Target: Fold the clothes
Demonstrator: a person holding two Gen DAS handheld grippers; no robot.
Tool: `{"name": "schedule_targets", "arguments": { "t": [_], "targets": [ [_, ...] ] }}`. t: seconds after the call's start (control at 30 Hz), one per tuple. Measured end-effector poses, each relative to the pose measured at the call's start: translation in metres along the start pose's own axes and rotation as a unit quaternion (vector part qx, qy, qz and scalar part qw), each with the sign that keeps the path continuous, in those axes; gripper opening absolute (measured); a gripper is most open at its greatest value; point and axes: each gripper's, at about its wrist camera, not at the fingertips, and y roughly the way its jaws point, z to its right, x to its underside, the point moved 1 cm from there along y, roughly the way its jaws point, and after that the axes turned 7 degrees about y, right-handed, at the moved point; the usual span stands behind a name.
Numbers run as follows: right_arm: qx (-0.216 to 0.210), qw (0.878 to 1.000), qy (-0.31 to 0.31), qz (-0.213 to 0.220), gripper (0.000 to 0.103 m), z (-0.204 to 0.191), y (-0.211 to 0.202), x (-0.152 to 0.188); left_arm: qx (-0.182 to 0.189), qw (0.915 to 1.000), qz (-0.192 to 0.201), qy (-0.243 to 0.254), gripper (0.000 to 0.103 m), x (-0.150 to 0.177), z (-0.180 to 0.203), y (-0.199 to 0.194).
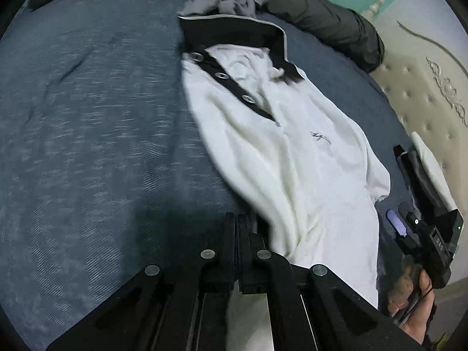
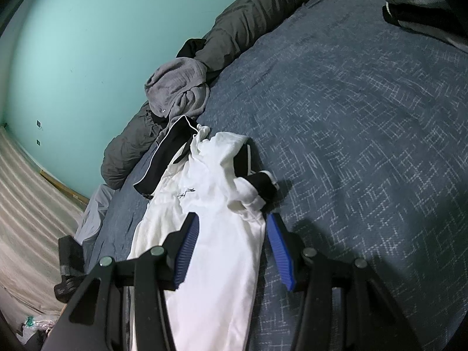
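Observation:
A white polo shirt (image 1: 295, 158) with a black collar and button placket lies lengthwise on the blue bedcover (image 1: 96, 134). My left gripper (image 1: 237, 223) is shut at the shirt's lower left edge. The folds of cloth run toward its tips and white fabric shows beneath it. In the right wrist view the same shirt (image 2: 216, 193) lies under my right gripper (image 2: 233, 218). That gripper is open, its blue pads (image 2: 187, 245) standing either side of the shirt's lower body without pressing it. A hand (image 1: 415, 310) holds the right gripper (image 1: 402, 219) beside the shirt's right edge.
A crumpled grey garment (image 2: 178, 87) lies past the collar. Behind it, a dark rolled quilt (image 2: 263, 11) runs along the teal wall (image 2: 87, 44). A tufted cream headboard (image 1: 418, 87) stands to the right. A black shoe (image 2: 65, 288) sits on the striped floor.

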Motion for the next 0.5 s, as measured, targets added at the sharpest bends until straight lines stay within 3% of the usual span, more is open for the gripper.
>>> {"name": "schedule_targets", "arguments": {
  "t": [0.13,0.27,0.4,0.5],
  "targets": [
    [0.0,1.0,0.002,0.001,0.05,0.001,0.0,-0.001,0.002,0.9993,0.038,-0.002,0.008,-0.022,0.02,-0.005],
    [0.001,1.0,0.004,-0.001,0.05,0.002,0.002,0.0,0.002,0.9991,0.041,0.012,0.009,-0.04,0.042,0.009],
    [-0.001,1.0,0.002,-0.001,0.049,0.001,0.002,-0.001,0.005,0.9978,0.032,0.058,0.009,-0.043,0.074,0.026],
    [-0.001,1.0,0.008,-0.001,0.05,0.004,0.001,-0.002,-0.008,0.9968,0.023,0.076,0.02,-0.041,0.082,0.032]
  ]
}}
